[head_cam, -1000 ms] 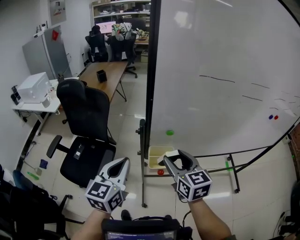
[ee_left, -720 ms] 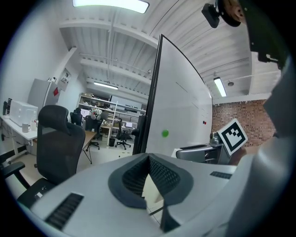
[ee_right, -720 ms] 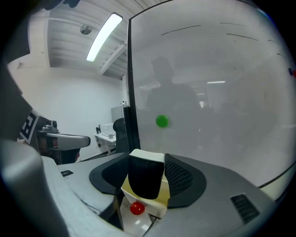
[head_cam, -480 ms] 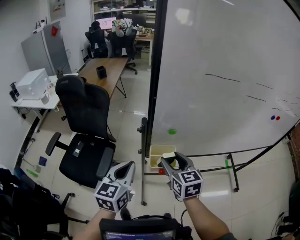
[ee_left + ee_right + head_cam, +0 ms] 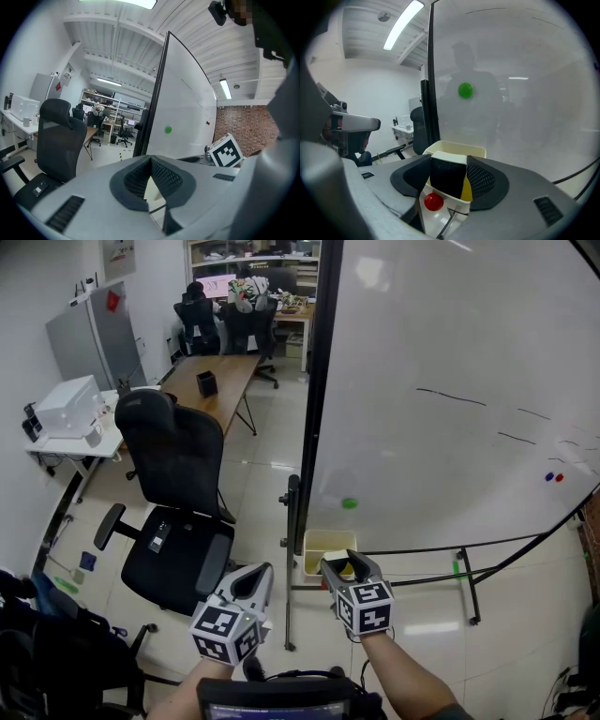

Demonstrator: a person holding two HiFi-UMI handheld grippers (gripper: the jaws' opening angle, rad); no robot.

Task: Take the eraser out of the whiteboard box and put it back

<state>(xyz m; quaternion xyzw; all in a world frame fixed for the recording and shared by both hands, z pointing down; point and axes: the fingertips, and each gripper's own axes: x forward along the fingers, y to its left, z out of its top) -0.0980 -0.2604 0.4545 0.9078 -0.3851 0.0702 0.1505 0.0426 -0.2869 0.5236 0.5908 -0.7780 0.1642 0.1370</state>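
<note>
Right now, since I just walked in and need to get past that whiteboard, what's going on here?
A person holds a gripper in each hand by the whiteboard. The right gripper has its jaws closed on the eraser, right at the cream whiteboard box near the board's lower edge. The left gripper is empty, jaws together, held off to the side.
</note>
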